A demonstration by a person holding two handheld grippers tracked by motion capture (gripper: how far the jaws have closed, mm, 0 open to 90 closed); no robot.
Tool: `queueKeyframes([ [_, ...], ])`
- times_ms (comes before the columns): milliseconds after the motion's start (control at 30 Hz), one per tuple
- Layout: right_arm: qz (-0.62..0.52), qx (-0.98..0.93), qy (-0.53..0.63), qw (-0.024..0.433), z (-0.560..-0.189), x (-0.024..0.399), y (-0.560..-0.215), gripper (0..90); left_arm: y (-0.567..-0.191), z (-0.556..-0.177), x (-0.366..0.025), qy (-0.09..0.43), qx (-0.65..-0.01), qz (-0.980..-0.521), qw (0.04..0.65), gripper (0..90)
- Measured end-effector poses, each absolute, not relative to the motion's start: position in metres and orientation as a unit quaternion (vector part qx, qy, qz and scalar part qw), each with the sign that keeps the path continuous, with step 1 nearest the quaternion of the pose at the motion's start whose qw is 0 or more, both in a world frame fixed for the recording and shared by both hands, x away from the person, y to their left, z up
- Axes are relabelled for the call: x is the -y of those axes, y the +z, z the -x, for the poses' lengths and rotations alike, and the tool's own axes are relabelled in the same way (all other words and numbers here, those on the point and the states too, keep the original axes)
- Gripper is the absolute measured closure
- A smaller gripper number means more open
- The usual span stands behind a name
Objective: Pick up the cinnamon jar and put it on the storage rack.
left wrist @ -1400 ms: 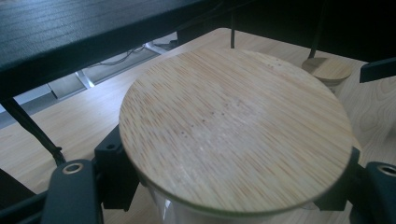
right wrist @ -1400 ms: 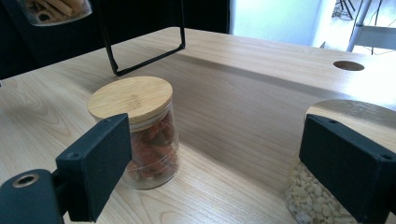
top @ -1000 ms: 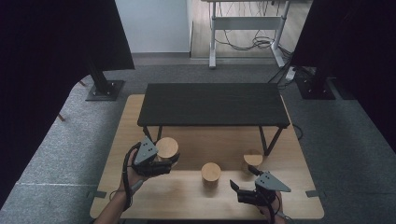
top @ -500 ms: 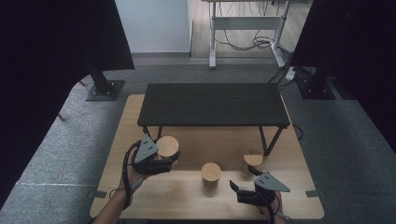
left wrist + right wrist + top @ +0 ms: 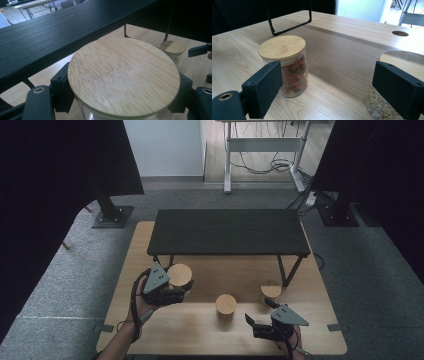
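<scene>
Clear glass jar [image 5: 123,77], round bamboo lid, contents probably hidden.

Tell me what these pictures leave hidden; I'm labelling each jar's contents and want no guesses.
- Held jar, left gripper view: its own wooden lid covers the contents.
- Pale-filled jar, right gripper view: the right gripper's jaw and the picture's edge cut it off.
- Three jars, high view: too small, seen from above, contents unreadable.
- Jar by the rack, high view: the black rack's leg crosses it.

Three lidded jars [image 5: 225,304] in a row on the wooden table [image 5: 310,340], before the low bench [image 5: 227,231].
</scene>
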State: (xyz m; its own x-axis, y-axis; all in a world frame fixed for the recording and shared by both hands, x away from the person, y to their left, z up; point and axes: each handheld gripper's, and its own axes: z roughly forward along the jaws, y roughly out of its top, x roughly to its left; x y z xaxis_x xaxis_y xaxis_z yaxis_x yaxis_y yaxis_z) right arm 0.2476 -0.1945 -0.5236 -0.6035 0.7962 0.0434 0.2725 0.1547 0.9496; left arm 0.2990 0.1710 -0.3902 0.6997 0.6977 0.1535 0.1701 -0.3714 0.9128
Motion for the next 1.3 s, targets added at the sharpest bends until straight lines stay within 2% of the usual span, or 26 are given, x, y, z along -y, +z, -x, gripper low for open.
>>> queueKeyframes([
  [1300,-0.363,-0.736,0.514,0.249,-0.248,0.188,-0.529,8.1,-0.376,-0.3,-0.168,0.279,-0.269,-0.781,0.489,25.0],
])
